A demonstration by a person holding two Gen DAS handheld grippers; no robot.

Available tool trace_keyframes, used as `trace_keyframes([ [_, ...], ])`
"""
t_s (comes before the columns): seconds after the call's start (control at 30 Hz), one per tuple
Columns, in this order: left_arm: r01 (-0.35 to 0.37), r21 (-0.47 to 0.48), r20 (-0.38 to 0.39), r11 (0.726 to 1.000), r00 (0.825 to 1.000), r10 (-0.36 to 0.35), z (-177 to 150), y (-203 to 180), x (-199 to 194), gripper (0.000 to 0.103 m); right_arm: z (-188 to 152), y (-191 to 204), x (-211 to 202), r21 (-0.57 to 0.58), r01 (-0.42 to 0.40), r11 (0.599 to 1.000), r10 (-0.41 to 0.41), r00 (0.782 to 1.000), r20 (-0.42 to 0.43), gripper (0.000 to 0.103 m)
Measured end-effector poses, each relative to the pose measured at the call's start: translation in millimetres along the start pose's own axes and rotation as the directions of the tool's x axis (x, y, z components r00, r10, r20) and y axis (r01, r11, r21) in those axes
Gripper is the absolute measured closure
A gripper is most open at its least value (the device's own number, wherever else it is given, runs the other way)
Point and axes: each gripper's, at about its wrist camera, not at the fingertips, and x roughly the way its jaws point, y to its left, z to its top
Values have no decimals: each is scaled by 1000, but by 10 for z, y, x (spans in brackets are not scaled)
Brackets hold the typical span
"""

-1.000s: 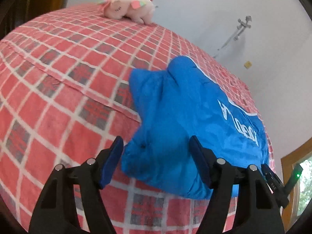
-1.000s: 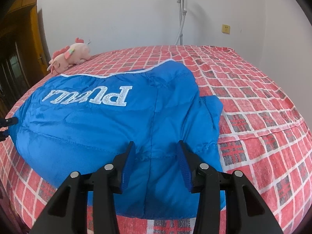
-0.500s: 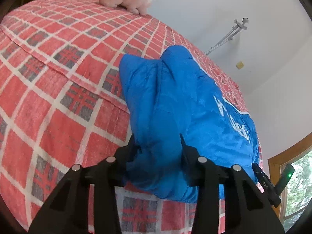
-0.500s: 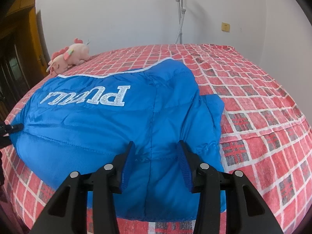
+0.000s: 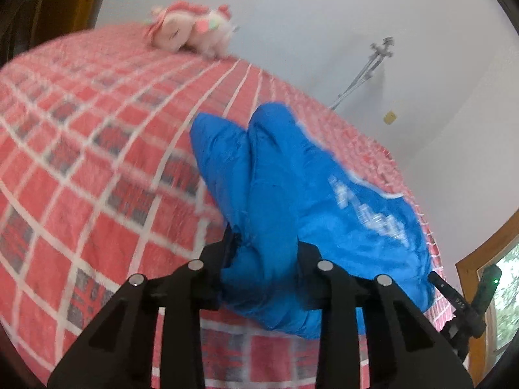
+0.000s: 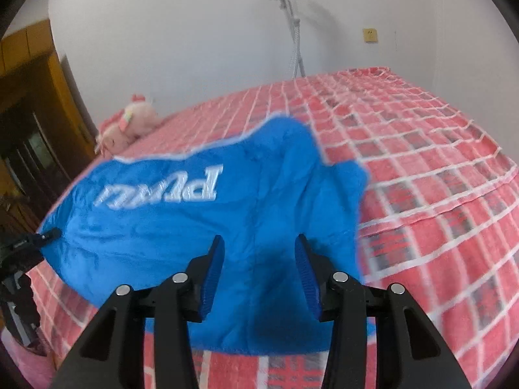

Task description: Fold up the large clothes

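Since a second ago, the near edge of the blue padded jacket (image 5: 311, 201) is being lifted off the red checked bedspread (image 5: 97, 168), where earlier it was lying flat, and both views are now being blurred by motion. A bunched fold of that jacket is being pinched between the fingers of the left gripper (image 5: 264, 259), which were spread apart on either side of the fabric a second ago and closed on it half a second ago. In the right wrist view the jacket (image 6: 201, 227) is being raised at its near hem, with its white lettering (image 6: 162, 191) being shown upside down and a white-trimmed edge being turned toward the far side of the bed. The right gripper (image 6: 259, 269) is being held with its blue-padded fingers (image 6: 214, 275) apart; blue fabric is lying between them, but whether it is being gripped cannot be told. The jacket is being kept on the near half of the bedspread (image 6: 438, 194). A pink plush toy (image 5: 191, 30) is being left at the far edge of the bed, well apart from the jacket. A metal crutch (image 6: 292, 26) is being leaned against the white wall (image 6: 194, 32), near a small yellow wall plate (image 6: 369, 35). Wooden furniture (image 6: 29, 103) is being seen at the left in the right wrist view.
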Motion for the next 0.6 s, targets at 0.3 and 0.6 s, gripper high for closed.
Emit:
trace_keyframes([
  [0.3, 37, 277, 114, 960, 991, -71, 214, -1307, -286, 82, 179, -220, -418, -7, 89, 996, -89, 996, -4, 54],
  [0.6, 153, 505, -50, 850, 988, -148, -193, -2583, 275, 83, 251, -279, -648, -22, 100, 995, -99, 995, 27, 54],
])
